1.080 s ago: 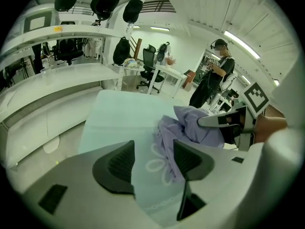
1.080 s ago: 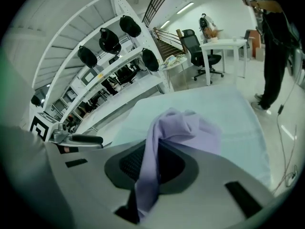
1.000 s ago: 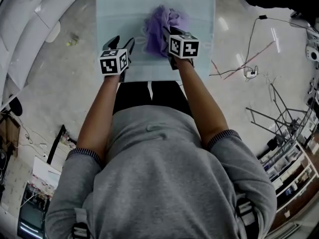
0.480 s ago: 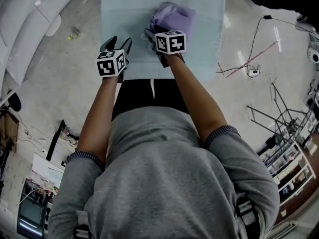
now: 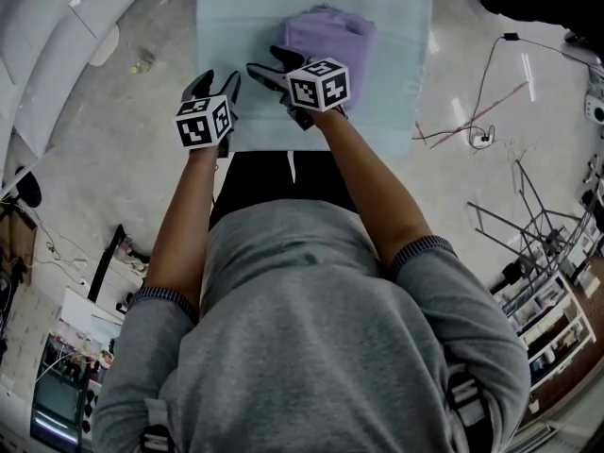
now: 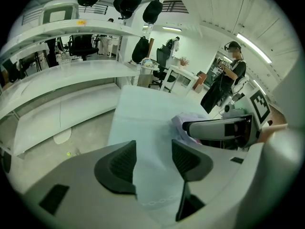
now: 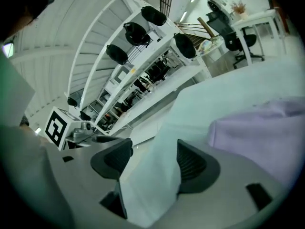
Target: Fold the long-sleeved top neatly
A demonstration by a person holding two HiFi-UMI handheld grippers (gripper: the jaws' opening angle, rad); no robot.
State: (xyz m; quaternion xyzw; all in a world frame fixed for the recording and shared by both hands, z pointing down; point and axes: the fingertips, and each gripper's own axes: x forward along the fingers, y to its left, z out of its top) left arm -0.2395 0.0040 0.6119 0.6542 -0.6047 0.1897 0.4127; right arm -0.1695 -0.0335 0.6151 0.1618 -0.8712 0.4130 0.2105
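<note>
The long-sleeved top [image 5: 332, 34], pale lilac, lies folded into a compact bundle on the far right part of the counter [image 5: 226, 8], which is covered by a light blue-green cloth. The right gripper [image 5: 269, 64] is just beside the bundle's near left edge. Its jaws have just been opening and now stand spread, with only the counter cloth showing between them. The left gripper [image 5: 215, 83] hovers at the counter's near left corner, well clear of the top. Its jaws have just been closing a little but remain apart, again with nothing but cloth between them.

Around the counter is a grey, glossy floor [image 5: 142, 159]. Long white curved shelves [image 5: 47, 55] run along the left, loose cables [image 5: 472, 111] trail on the right, and a shelf unit [image 5: 557, 328] stands at the lower right, its contents too small to make out.

The head view shows the bundle's whole outline. The left gripper view shows only a sliver of the top [image 6: 181, 122] behind the right gripper [image 6: 217, 130]. It alone shows a person [image 6: 228, 78] in dark clothes standing beyond the counter.

The right gripper view shows the top [image 7: 262, 132] as a smooth fold to the right of its jaws. It also shows the left gripper's marker cube [image 7: 57, 125], dark rounded things [image 7: 138, 32] hanging on a white rack, and an office chair [image 7: 236, 42] farther off.
</note>
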